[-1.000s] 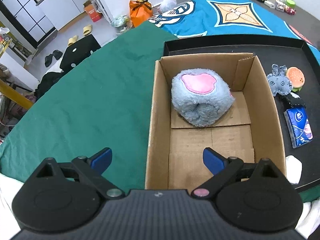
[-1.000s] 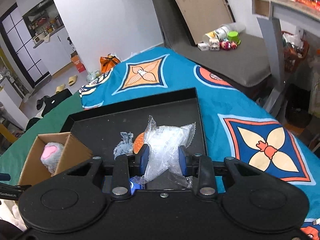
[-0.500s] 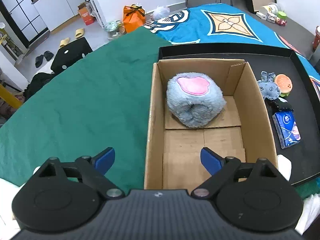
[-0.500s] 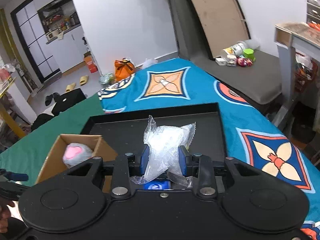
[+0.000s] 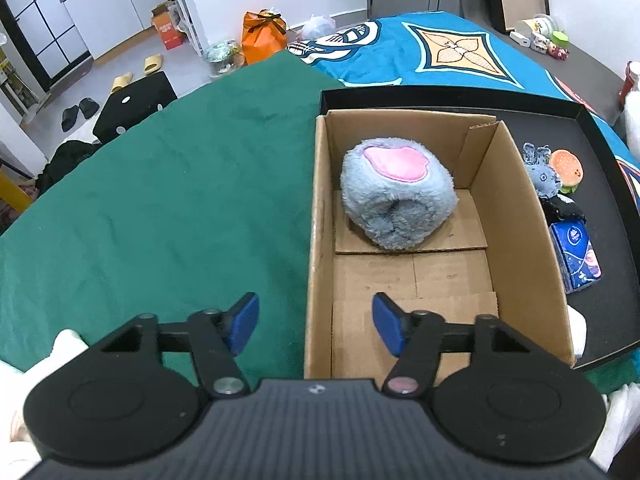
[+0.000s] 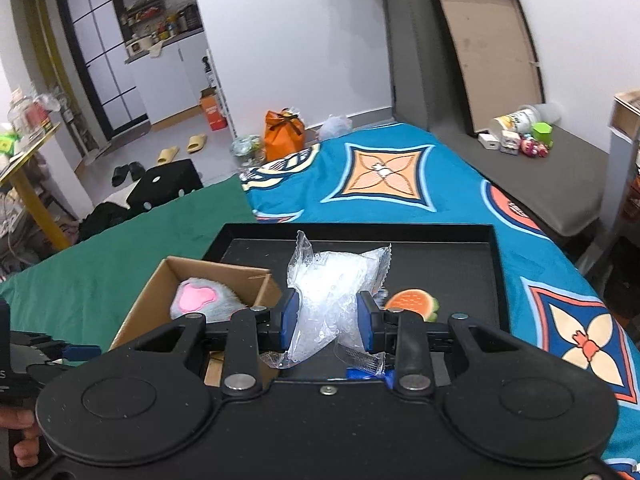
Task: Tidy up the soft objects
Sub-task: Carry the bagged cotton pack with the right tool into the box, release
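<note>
While the right gripper pinches the clear plastic bag, the cardboard box waits to its left.
Left gripper, fingers half-closed after narrowing, holds nothing, straddling the box's near-left wall; bag stands upright.

Bright, even indoor light; sharp frames, fisheye bending at edges.

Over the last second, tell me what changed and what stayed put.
The right gripper, shut on the clear plastic bag, rose above the black tray with the bag in its grip. The left gripper has just been closing, with only the left wall of the cardboard box between its jaws, not gripped. The blue plush in the box and the burger toy stayed put.
</note>
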`<state>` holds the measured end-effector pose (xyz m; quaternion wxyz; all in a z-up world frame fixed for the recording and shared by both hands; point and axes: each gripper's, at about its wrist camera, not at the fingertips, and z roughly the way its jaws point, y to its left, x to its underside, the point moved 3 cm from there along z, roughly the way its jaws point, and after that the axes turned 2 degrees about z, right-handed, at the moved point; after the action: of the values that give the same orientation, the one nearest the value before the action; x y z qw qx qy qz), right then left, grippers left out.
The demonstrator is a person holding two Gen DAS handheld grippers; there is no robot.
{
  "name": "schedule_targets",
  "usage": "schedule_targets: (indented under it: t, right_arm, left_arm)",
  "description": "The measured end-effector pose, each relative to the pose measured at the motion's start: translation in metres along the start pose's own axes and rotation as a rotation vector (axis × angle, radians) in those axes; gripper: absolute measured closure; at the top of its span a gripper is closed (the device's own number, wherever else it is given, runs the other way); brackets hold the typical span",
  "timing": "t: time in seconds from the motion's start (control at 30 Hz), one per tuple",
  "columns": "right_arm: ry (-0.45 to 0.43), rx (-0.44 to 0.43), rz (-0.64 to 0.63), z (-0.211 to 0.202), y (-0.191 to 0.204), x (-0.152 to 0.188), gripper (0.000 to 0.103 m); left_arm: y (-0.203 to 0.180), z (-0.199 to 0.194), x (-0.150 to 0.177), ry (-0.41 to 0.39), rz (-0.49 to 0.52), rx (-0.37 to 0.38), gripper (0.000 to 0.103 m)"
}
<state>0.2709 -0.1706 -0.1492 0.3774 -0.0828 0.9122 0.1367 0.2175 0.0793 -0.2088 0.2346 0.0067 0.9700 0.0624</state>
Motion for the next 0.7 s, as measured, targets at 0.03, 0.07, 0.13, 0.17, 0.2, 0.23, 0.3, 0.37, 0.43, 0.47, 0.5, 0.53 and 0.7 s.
schedule_targets:
  t: [0.03,0.07,0.13,0.17,0.2,0.23,0.3,0.37,0.43,0.47,0.5,0.53,0.7]
  right_arm:
    - [0.002,-0.004,-0.007,0.0,0.004,0.0,0.072]
    - [0.005,-0.008,-0.013,0.002,0.009,0.0,0.072]
    - [0.012,-0.015,-0.024,0.004,0.017,-0.001,0.072]
    - [0.017,-0.018,-0.03,0.006,0.021,-0.001,0.072]
    - [0.023,-0.021,-0.04,0.008,0.026,-0.002,0.072]
    - [0.027,-0.025,-0.049,0.009,0.03,-0.002,0.072]
    - [0.036,-0.033,-0.069,0.012,0.039,-0.002,0.072]
    - [0.046,-0.042,-0.088,0.016,0.048,-0.003,0.072]
    - [0.054,-0.053,-0.099,0.02,0.057,-0.004,0.072]
    - [0.059,-0.059,-0.104,0.022,0.061,-0.005,0.072]
    - [0.065,-0.066,-0.107,0.024,0.065,-0.005,0.072]
    - [0.072,-0.075,-0.106,0.027,0.069,-0.006,0.072]
    - [0.097,-0.128,-0.086,0.035,0.081,-0.011,0.072]
  left_arm:
    - [0.001,0.001,0.001,0.0,-0.004,0.006,0.049]
    - [0.002,0.003,0.002,0.001,-0.006,0.012,0.052]
    - [0.003,0.005,0.005,0.0,-0.01,0.027,0.058]
    - [0.003,0.006,0.007,0.0,-0.012,0.035,0.062]
    - [0.004,0.008,0.009,0.001,-0.013,0.043,0.065]
    - [0.004,0.009,0.011,0.002,-0.014,0.047,0.068]
    - [0.007,0.01,0.012,0.003,-0.029,0.057,0.073]
    - [0.009,0.011,0.012,-0.002,-0.051,0.072,0.077]
    - [0.011,0.013,0.013,0.003,-0.064,0.081,0.08]
    - [0.011,0.015,0.014,0.008,-0.066,0.083,0.083]
    - [0.011,0.016,0.015,0.011,-0.066,0.086,0.084]
    - [0.011,0.017,0.015,0.012,-0.066,0.089,0.087]
    - [0.011,0.022,0.016,0.009,-0.053,0.076,0.092]
